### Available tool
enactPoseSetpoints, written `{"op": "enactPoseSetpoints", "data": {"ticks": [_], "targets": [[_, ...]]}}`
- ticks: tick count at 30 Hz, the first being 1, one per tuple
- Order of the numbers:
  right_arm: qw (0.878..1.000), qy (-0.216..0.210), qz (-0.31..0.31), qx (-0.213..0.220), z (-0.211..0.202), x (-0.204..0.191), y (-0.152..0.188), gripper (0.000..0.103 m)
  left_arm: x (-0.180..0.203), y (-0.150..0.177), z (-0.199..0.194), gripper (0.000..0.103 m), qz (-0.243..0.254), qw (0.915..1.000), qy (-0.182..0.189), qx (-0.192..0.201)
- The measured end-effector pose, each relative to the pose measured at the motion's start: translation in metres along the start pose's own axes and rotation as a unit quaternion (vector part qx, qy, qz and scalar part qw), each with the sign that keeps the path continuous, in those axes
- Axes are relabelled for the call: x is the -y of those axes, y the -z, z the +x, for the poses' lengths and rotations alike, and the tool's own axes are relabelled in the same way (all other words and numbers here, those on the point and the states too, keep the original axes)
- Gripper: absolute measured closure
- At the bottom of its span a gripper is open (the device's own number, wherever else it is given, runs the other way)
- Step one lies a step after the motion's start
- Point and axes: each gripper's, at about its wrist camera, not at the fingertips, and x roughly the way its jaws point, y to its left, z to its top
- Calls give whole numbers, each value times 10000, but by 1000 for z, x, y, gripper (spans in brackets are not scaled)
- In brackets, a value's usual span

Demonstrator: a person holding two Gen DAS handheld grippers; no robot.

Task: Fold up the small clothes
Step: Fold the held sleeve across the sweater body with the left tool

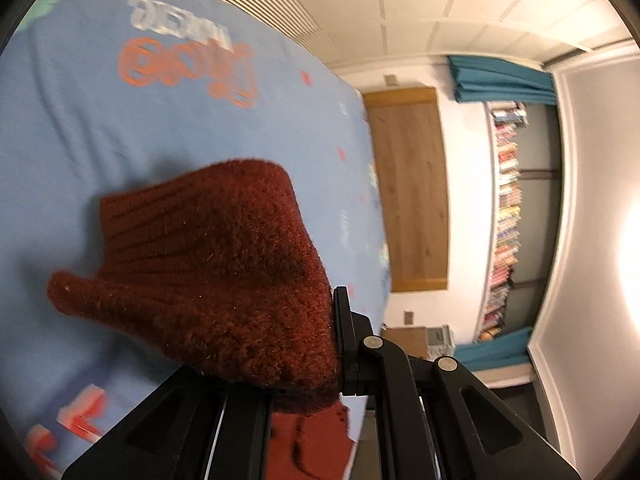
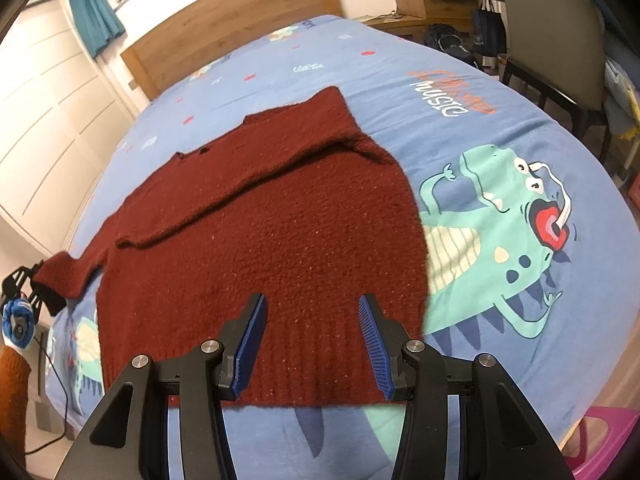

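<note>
A dark red knit sweater (image 2: 280,216) lies flat on the blue cartoon bedsheet (image 2: 480,120), its ribbed hem toward me. One sleeve (image 2: 248,184) lies folded diagonally across its body. The other sleeve (image 1: 224,272) is lifted off the sheet at the left, and my left gripper (image 1: 316,344) is shut on it, the knit covering the fingertips. The right wrist view shows that same left gripper (image 2: 38,286) at the far left edge with the cuff in it. My right gripper (image 2: 312,320) hovers over the hem, open, with nothing between its blue pads (image 2: 250,344).
A wooden headboard (image 2: 224,28) stands at the bed's far end. A grey chair (image 2: 552,28) and bags sit beyond the right side. Below the bed's near right corner lies a pink slipper (image 2: 608,432). A black cable (image 2: 56,380) hangs at the left edge.
</note>
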Motion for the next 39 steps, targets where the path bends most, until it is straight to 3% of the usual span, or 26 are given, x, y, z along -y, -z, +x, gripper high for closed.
{"op": "enactPoseSetpoints", "data": {"ticks": [7, 14, 24, 28, 34, 36, 39], "targets": [[9997, -121, 150, 122, -8, 18, -1, 54, 58, 45, 44, 97, 373, 9969, 450, -524], [9996, -150, 184, 135, -10, 39, -2, 54, 109, 106, 96, 97, 657, 9880, 862, -1097], [9990, -90, 368, 257, -19, 83, -16, 54, 144, 198, 170, 97, 971, 9724, 870, -1934], [9983, -61, 508, 262, -18, 102, -17, 54, 137, 250, 195, 97, 1209, 9628, 623, -2334], [9975, -13, 690, 149, -7, 125, -14, 54, 107, 313, 226, 97, 1577, 9458, -90, -2837], [9973, 5, 728, 106, -4, 130, -11, 54, 94, 330, 233, 97, 1764, 9377, -445, -2962], [9970, 19, 764, 78, -1, 135, -11, 54, 71, 354, 243, 97, 2108, 9166, -963, -3259]]}}
